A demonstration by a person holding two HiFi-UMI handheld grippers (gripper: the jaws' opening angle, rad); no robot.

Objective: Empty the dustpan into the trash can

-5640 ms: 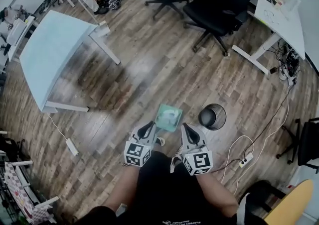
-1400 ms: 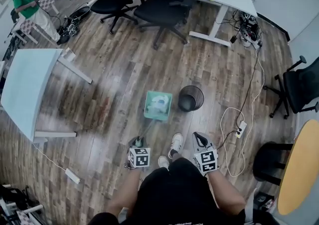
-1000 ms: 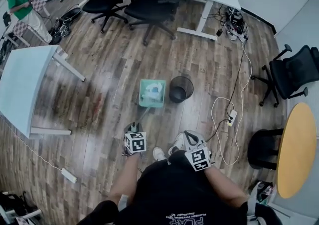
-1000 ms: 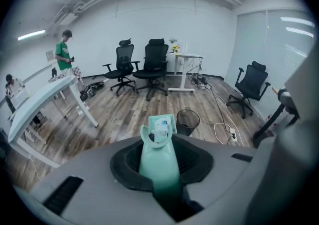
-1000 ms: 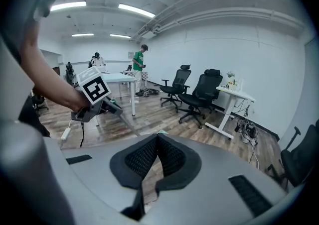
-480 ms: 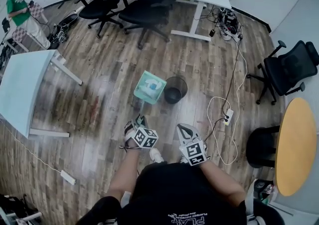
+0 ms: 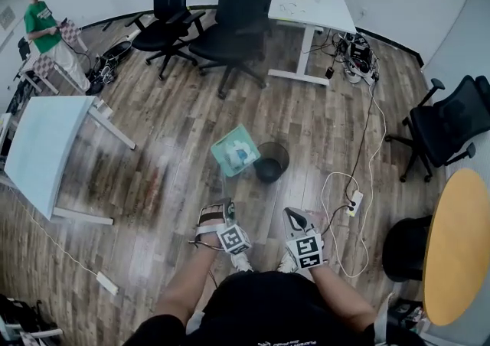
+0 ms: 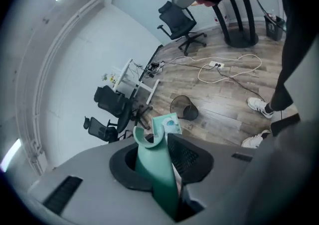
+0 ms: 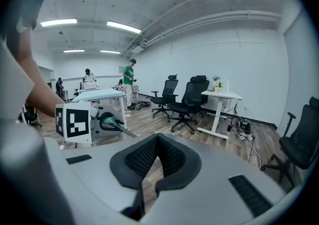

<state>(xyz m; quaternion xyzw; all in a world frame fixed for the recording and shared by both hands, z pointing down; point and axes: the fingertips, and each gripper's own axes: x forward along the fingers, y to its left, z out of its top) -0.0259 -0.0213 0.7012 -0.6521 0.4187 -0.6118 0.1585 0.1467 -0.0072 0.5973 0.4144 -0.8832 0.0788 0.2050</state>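
1. The left gripper (image 7: 217,213), jaws clamped on the green handle (image 8: 158,174), has raised the dustpan (image 7: 234,150) off the wood floor (image 7: 176,107) and rolled it toward the trash can (image 7: 271,162). A second ago the pan lay flat.
2. The pan now hangs tilted, its edge just beside the can's left rim. Pale scraps (image 8: 172,125) are still inside, so the tipping looks begun but not finished.
3. The right gripper (image 7: 294,220) hovers by the person's feet, jaws closed on nothing.
4. Counted: one dustpan, one trash can, two grippers, three black office chairs (image 7: 230,19) in plain sight, and one bystander (image 7: 46,27) in green at the floor's far left corner.
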